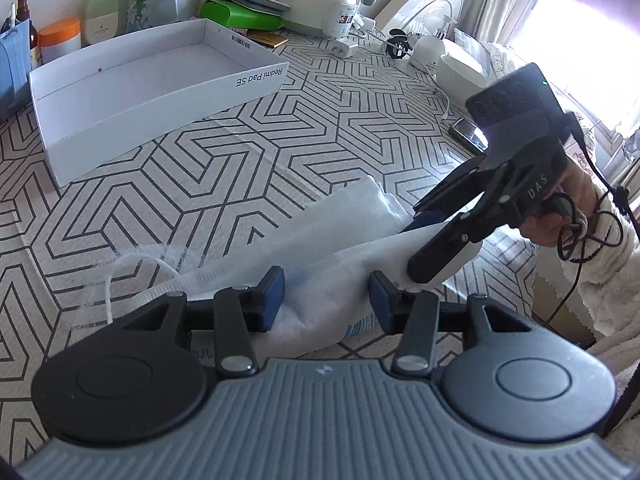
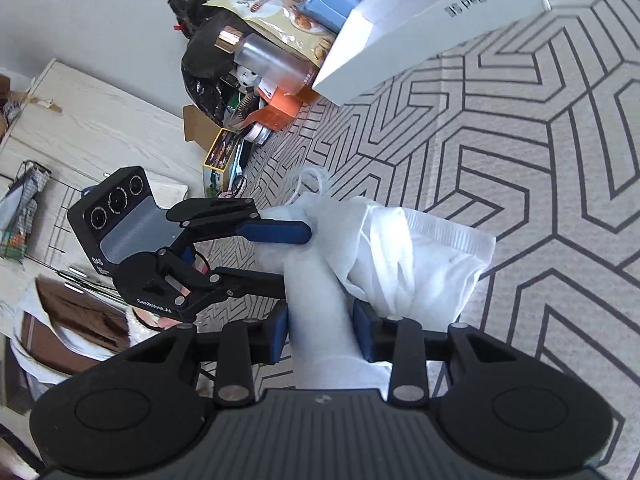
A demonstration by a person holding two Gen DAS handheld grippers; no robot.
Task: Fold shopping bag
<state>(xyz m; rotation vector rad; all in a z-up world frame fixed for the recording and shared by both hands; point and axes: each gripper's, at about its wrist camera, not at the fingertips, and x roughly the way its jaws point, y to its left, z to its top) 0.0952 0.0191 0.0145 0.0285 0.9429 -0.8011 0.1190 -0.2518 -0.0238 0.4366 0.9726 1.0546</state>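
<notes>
The shopping bag (image 2: 400,256), a thin white crinkled fabric gathered into a soft roll, lies on the table (image 1: 280,132) with its grey geometric-line cloth. The right tongs (image 2: 320,330) pinch one end of the bundle. The left tongs (image 1: 326,300) stand apart around it, blue pads either side.

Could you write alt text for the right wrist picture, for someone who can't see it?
Two handheld grippers hold a crumpled white shopping bag above a geometric-patterned tablecloth. A white Redmi Pad SE box lies behind.
</notes>
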